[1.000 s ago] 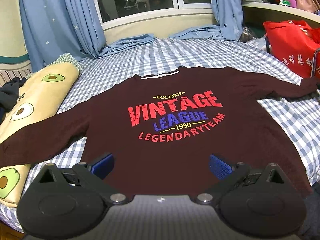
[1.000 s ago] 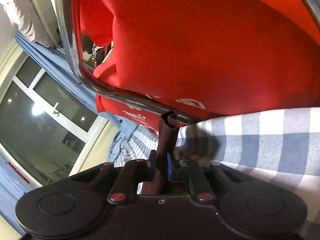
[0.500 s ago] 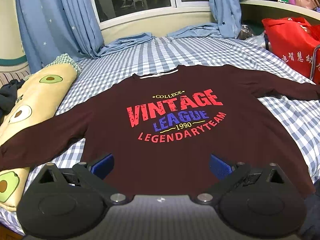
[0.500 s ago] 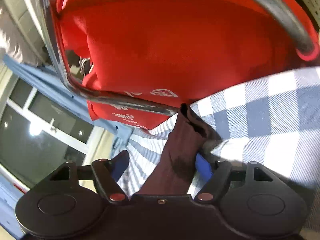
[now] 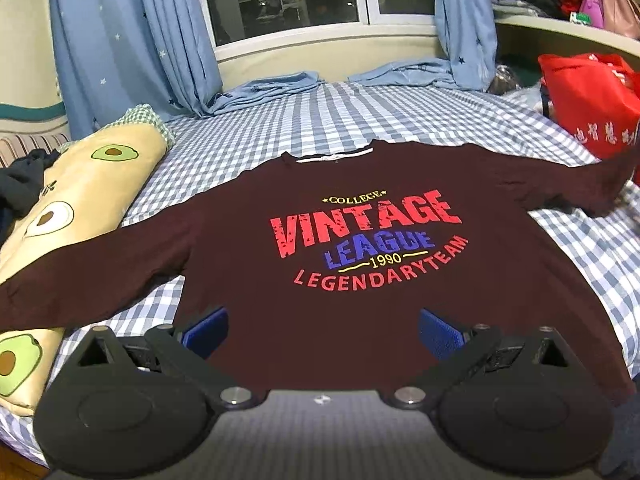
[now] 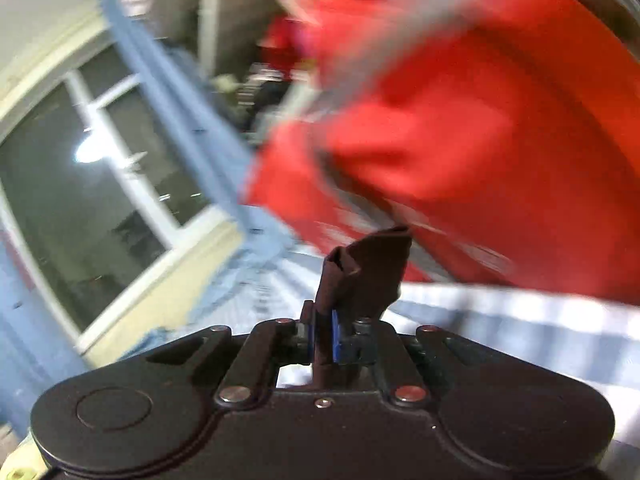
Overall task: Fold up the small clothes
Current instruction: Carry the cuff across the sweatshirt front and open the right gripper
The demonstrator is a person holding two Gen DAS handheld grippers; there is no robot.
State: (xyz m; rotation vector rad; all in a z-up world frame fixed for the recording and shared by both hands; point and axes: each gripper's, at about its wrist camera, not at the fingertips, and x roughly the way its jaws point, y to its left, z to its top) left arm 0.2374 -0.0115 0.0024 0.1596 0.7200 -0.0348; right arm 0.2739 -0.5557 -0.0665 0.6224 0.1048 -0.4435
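Observation:
A dark maroon long-sleeved shirt (image 5: 360,288) with "VINTAGE LEAGUE" print lies face up on the checked bed, both sleeves spread out. My left gripper (image 5: 322,330) is open, its blue pads over the shirt's hem, holding nothing. My right gripper (image 6: 322,336) is shut on the cuff of the shirt's right sleeve (image 6: 366,272), which sticks up between the pads. In the left wrist view that sleeve end (image 5: 604,188) is lifted off the bed at the far right. The right wrist view is motion-blurred.
An avocado-print pillow (image 5: 72,216) lies along the left, under the left sleeve. A red bag (image 5: 588,104) stands at the bed's right edge and fills the right wrist view (image 6: 480,140). Blue curtains (image 5: 132,40) and a window are behind the bed.
The right gripper opened half a second ago, then shut again on the sleeve cuff and is now lifting it quickly. The left gripper stayed open and nearly still.

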